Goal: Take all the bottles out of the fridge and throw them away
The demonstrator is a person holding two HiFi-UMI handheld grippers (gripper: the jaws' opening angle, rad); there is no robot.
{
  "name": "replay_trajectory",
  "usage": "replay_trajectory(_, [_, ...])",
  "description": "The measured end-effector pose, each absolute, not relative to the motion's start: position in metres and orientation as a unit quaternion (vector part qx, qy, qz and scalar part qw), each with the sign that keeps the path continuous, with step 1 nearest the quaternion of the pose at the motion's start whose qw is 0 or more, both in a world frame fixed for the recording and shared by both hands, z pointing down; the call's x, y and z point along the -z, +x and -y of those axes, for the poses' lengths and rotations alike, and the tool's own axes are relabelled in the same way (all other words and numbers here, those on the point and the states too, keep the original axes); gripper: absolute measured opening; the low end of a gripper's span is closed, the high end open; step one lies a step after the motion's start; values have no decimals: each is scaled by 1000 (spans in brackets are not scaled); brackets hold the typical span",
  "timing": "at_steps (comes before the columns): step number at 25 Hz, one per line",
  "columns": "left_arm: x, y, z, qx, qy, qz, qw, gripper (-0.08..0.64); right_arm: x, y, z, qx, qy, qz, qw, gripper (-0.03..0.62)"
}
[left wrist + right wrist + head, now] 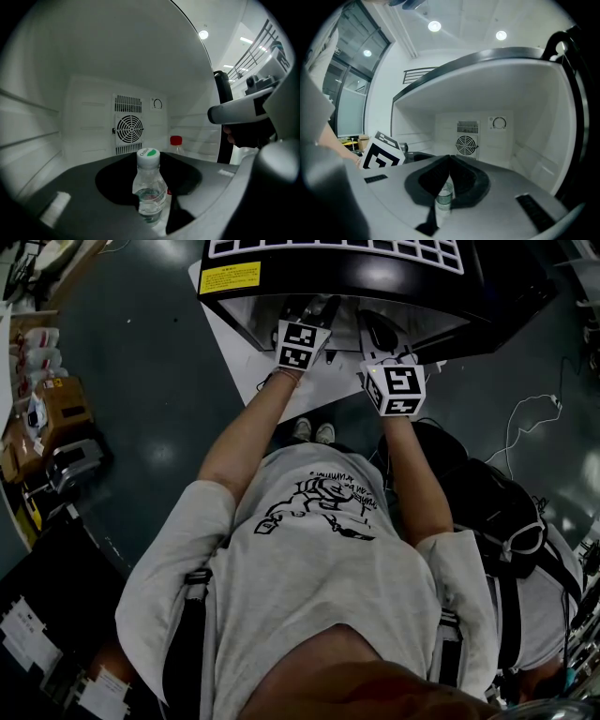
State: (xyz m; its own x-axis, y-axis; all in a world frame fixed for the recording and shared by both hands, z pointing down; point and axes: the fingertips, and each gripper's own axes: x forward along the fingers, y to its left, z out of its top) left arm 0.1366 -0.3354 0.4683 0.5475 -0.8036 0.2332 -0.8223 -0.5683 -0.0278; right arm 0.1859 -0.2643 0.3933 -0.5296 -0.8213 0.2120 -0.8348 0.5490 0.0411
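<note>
Inside the white fridge [42, 108], a small clear bottle [149, 187] with a white cap marked in green stands between the jaws of my left gripper [151, 199], which press on its sides. A second bottle with a red cap [176, 142] stands at the back right of the fridge floor. My right gripper [449, 160] is shut with its tips touching and holds nothing; a clear bottle [444, 199] shows through the slit under its jaws. In the head view my left gripper [314, 310] and right gripper [377, 334] both reach into the black-topped fridge [375, 277].
A round fan grille [129, 129] and a dial [157, 103] sit on the fridge's back wall, with ribbed shelf rails on both sides. A black backpack [487, 512] lies on the floor at right, boxes and clutter [56, 409] at left.
</note>
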Motion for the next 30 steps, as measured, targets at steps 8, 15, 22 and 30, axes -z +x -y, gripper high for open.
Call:
replay_trajectory(8, [-465,138,322,-99,883,456,38,153,-394,190,262,-32,472,875,101,9])
replay_trajectory(15, [-449,139,309,-86,890,447,35,153,-387,187,256,-25,468,878,100,9])
replay_trajectory(22, [-428,142,292,-79,897,434,27,153,-380,187,249,-15,465,880,97,9])
replay_trajectory(30, [-400,147,271,-89,904,417,-12,153,-372,187,243,-10,464,881,95,9])
